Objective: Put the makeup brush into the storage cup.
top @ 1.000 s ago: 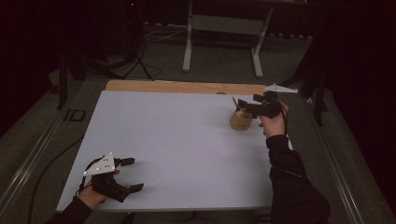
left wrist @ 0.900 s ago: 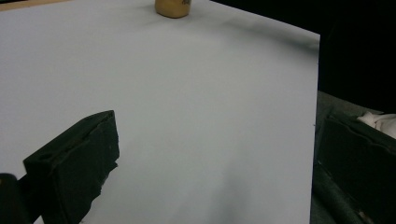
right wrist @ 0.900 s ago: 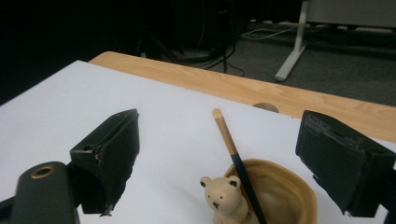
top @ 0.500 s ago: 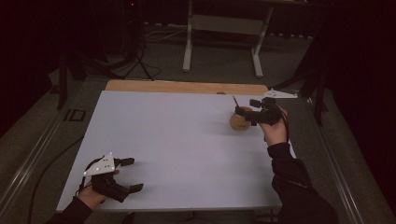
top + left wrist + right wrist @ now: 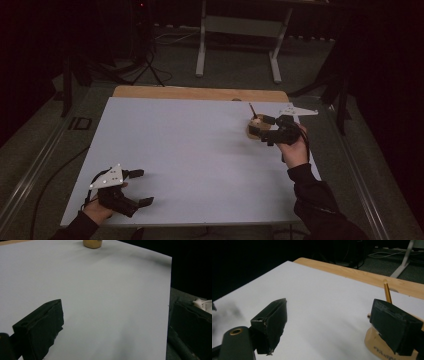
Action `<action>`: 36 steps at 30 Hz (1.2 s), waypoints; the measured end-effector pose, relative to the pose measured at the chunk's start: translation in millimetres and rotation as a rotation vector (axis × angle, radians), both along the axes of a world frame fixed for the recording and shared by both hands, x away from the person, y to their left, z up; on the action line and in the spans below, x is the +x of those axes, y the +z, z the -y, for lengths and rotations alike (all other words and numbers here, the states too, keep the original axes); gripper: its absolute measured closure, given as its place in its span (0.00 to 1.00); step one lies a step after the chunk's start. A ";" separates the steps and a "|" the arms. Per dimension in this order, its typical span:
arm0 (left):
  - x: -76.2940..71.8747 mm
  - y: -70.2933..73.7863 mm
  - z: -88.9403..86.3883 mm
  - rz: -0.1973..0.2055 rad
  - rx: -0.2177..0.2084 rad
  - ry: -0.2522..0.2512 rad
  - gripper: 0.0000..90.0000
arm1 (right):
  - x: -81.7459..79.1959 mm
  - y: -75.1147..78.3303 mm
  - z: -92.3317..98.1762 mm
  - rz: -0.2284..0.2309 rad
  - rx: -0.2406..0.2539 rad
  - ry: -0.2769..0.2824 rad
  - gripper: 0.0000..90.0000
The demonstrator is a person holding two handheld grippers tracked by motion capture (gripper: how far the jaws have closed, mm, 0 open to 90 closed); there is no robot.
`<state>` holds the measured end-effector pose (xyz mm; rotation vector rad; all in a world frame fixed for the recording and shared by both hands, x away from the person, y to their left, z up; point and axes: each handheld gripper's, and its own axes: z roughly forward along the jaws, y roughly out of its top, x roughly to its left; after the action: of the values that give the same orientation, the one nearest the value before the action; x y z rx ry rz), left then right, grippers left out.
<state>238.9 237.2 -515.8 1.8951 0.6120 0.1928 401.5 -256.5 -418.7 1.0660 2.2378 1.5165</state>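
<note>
Left gripper point(image 5: 134, 187): near the worktop's front left corner, jaws spread, nothing between them.
Worktop point(image 5: 185, 150): white sheet over a wooden board (a strip of wood shows along the far edge).
Wooden holder point(image 5: 256, 131): small and round, at the far right, a thin stick point(image 5: 252, 110) standing tilted in it.
Right gripper point(image 5: 262, 126): jaws spread, at the holder; whether they touch it cannot be told.
</note>
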 end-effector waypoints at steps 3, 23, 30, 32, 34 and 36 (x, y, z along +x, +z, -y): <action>0.0 -0.1 -0.1 0.000 0.001 0.000 0.00 | -6.9 -4.2 0.5 -0.007 0.005 0.021 0.16; -1.0 3.9 0.8 0.006 -0.028 -0.006 0.00 | -38.0 -52.6 7.7 -0.085 0.020 0.188 0.17; -0.9 4.1 -0.7 0.007 -0.032 -0.004 0.00 | -49.3 -64.5 7.3 -0.091 0.002 0.227 0.16; -1.0 4.1 -0.7 0.007 -0.032 -0.004 0.00 | -51.9 -67.3 6.9 -0.091 -0.010 0.237 0.16; -1.0 4.0 -0.7 0.006 -0.034 -0.004 0.00 | -55.4 -70.2 6.9 -0.094 -0.015 0.248 0.16; -0.8 4.0 -0.9 0.006 -0.035 -0.004 0.00 | -59.1 -72.8 7.5 -0.087 -0.004 0.252 0.16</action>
<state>238.1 238.1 -511.8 1.8614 0.6039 0.1843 342.4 -264.0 -491.5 0.8917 2.5138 1.5858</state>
